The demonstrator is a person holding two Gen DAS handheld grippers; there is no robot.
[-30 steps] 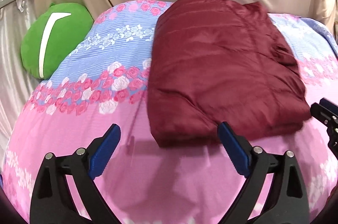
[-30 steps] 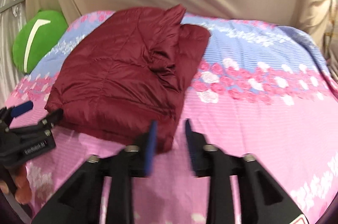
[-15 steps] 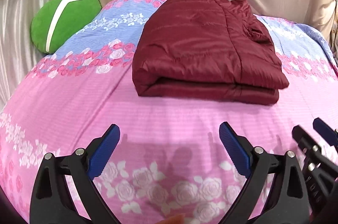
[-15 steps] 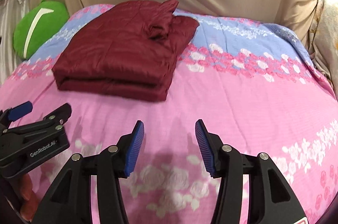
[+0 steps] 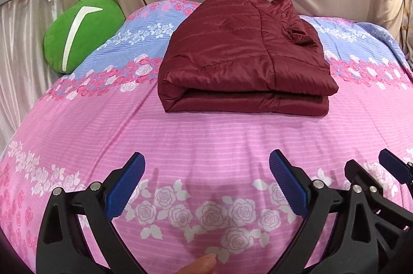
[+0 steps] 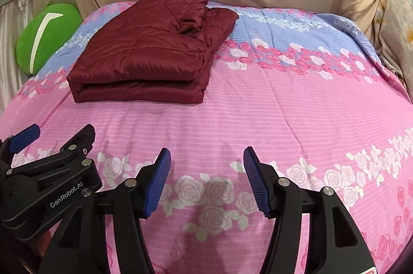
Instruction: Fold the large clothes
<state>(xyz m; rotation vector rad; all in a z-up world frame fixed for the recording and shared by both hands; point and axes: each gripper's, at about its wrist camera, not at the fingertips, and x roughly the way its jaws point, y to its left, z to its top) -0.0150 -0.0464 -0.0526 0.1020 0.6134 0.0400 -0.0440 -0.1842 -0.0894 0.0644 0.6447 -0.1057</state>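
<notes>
Pink floral bedspread (image 5: 206,139), folded maroon jacket (image 5: 242,67) far side, near half bare

The light is even and soft, rather warm. Faint shadows lie on the bedspread (image 5: 206,139) below the fingers. Both views are sharp but bend strongly, with dark corners at the edges.

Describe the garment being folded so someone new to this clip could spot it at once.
Start at the bed's pink floral bedspread. Toward its far end, right of the green cushion, lies the maroon quilted jacket, folded into a thick rectangle. It is the only dark, plain item there.
</notes>
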